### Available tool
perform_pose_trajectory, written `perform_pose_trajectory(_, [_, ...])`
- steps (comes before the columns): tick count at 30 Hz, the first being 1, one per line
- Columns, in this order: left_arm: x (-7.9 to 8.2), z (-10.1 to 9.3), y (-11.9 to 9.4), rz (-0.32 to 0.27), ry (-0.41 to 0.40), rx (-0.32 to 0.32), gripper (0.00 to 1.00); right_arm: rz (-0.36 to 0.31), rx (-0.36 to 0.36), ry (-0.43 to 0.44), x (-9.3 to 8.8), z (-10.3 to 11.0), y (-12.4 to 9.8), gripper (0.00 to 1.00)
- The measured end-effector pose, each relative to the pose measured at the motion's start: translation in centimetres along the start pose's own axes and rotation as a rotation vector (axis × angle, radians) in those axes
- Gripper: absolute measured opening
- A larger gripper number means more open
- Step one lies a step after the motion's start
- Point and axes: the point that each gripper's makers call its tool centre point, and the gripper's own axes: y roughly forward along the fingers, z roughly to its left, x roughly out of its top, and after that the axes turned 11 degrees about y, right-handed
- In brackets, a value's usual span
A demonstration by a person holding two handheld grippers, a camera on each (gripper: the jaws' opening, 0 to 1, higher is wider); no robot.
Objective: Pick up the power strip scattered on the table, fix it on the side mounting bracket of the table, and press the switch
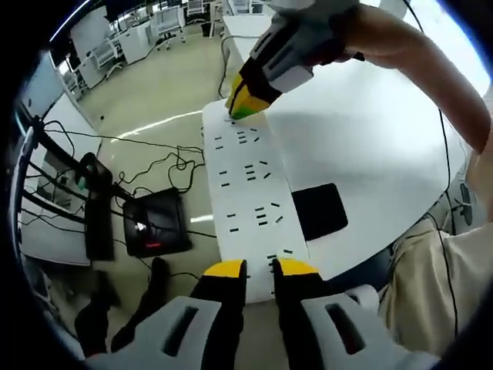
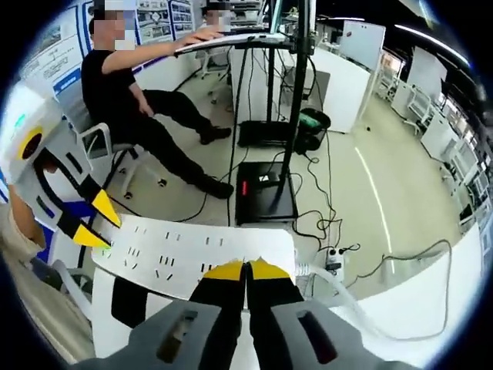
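The power strip (image 1: pixel 250 189) lies along the edge of the white table (image 1: pixel 377 146), with my left gripper (image 1: pixel 259 267) clamped on 1 end. My right gripper (image 2: pixel 246 269), jaws closed tip to tip, presses down on the opposite end, apparently at the switch. Mounting appears done; I cannot confirm the switch has toggled.

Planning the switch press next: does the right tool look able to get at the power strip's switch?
Probably yes: the right tool already rests at the power strip's far end; the switch itself is hidden beneath it.
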Motion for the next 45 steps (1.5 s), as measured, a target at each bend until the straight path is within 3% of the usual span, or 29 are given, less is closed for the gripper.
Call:
perform_pose_trajectory(12, [0.0,-0.2,0.0,0.048,0.048,0.023,0.15,0.048,-0.042,0.023,-0.3,0.8,0.1,0.0])
perform_pose_trajectory(13, [0.4,-1.6,0.2,0.028,0.075,-0.051,0.08,0.05,-0.046,0.021,-0.4,0.8,0.0,0.0])
perform_pose_trajectory(14, [0.5,-0.2,0.2,0.034,0.125,0.039,0.07,0.051,-0.048,0.022,-0.5,0.8,-0.1,0.0])
perform_pose_trajectory(17, [0.4,-0.6,0.2,0.048,0.059,0.023,0.07,0.051,-0.051,0.047,-0.6,0.8,-0.1,0.0])
perform_pose_trajectory(22, [0.3,-0.5,0.2,0.047,0.071,0.01,0.07,0.098,-0.044,0.055,-1.0,1.3,-0.3,0.0])
perform_pose_trajectory(29, [0.2,-0.6,0.1,0.044,0.089,0.013,0.07,0.1,-0.025,0.119,-1.0,0.8,-0.3,0.0])
perform_pose_trajectory(34, [0.2,-0.6,0.2,0.045,0.097,0.015,0.07,0.113,-0.039,0.117,-1.0,1.0,-0.2,0.0])
perform_pose_trajectory(45, [0.2,-0.6,0.1,0.05,0.11,0.02,0.07,0.16,-0.001,0.265,-1.1,0.7,-0.1,0.0])
